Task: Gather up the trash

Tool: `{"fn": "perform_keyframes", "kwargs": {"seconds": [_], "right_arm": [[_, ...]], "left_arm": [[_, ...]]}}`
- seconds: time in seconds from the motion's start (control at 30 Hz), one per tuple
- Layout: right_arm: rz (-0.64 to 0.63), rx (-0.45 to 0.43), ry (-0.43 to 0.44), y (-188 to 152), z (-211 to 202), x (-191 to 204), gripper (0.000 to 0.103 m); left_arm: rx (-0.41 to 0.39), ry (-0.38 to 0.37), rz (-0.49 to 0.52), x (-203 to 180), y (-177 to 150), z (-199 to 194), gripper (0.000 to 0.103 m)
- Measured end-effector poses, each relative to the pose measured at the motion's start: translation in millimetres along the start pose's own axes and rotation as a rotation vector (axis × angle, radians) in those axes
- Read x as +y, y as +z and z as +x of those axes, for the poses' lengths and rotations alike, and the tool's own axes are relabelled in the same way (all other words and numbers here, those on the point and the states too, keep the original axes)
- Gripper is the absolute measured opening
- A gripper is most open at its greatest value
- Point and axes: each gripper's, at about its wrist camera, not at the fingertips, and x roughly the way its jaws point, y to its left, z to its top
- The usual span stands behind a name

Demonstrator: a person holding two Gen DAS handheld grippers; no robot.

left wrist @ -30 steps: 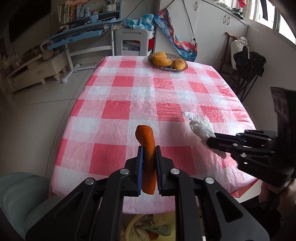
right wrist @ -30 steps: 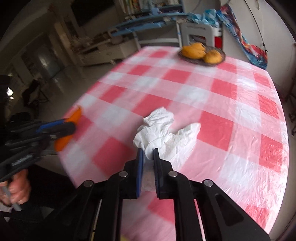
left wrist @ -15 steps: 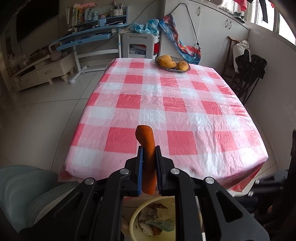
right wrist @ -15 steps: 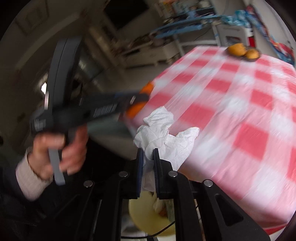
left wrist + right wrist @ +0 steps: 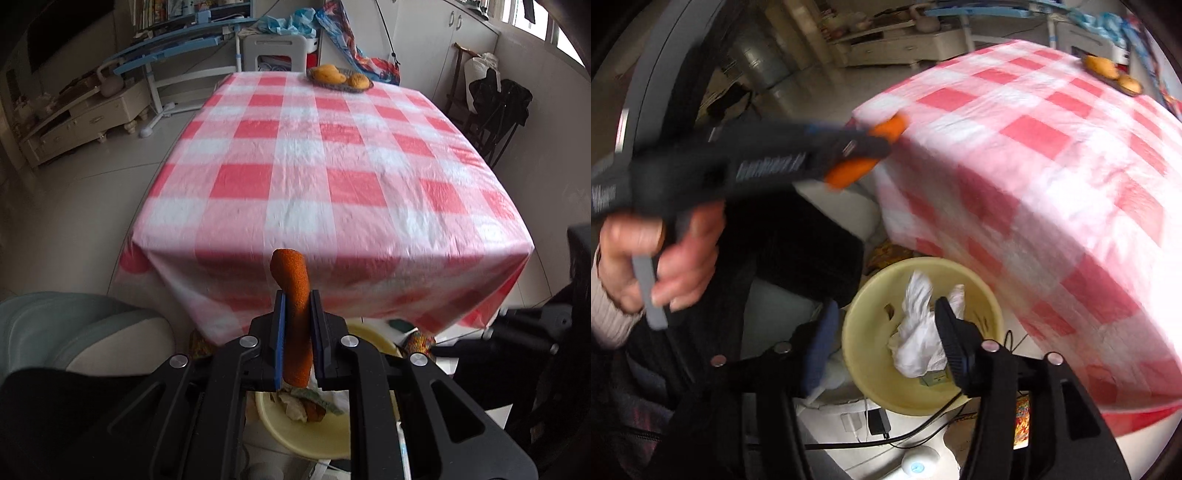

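My right tongs (image 5: 882,328) have just been opening over the yellow bin (image 5: 991,306) on the floor beside the desk (image 5: 332,155); a second ago they pinched the white tissue (image 5: 919,332), which now sits loose between the spread jaws, inside the bin's rim. I judge that piece delivered. My left tongs (image 5: 295,314) are clenched on one orange peel (image 5: 293,295), held above the bin, not yet dropped. Count: one tissue, one peel, one bin, two tongs. The desk, which carried the tissue a second ago, now bears only one fruit basket (image 5: 340,79) at its far end.
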Motion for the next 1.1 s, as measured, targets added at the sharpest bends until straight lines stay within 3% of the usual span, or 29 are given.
{"fn": "perform_keyframes", "kwargs": {"seconds": [0.07,0.17,0.3,0.37,0.4,0.43,0.5,0.57,0.73,0.8,0.93,1.1], "right_arm": [[0.026,-0.038,-0.049,-1,-7,-5,0.081],[0.074,-0.099,-0.117,1,-17,-12,0.09],[0.156,-0.165,-0.268,-3,-29,-18,0.095],[0.206,-0.204,-0.346,-2,-32,-26,0.095],[0.231,-0.235,-0.37,-6,-37,-26,0.095],[0.242,-0.262,-0.368,-10,-43,-28,0.095],[0.251,-0.342,-0.349,-15,-52,-25,0.095],[0.261,-0.398,-0.387,-20,-59,-18,0.095],[0.23,-0.517,-0.578,-34,-74,8,0.095],[0.171,-0.545,-0.686,-37,-74,25,0.095],[0.093,-0.508,-0.741,-33,-60,32,0.095],[0.092,-0.478,-0.756,-25,-50,28,0.095]], "left_arm": [[0.024,0.001,0.002,-2,-7,1,0.012],[0.07,-0.006,0.015,-7,-20,4,0.012],[0.17,-0.046,0.024,-11,-39,12,0.014],[0.195,-0.057,0.026,-12,-46,13,0.018],[0.189,-0.058,0.027,-13,-47,10,0.025],[0.172,-0.057,0.024,-12,-46,6,0.037],[0.123,-0.049,0.012,-10,-44,-4,0.05],[0.053,-0.03,-0.004,-7,-40,-15,0.058],[-0.198,0.089,-0.034,-4,-26,-51,0.084],[-0.27,0.124,-0.033,-5,-24,-62,0.087],[-0.362,0.17,-0.007,-7,-21,-73,0.091],[-0.388,0.16,0.023,-10,-18,-73,0.091]]}}
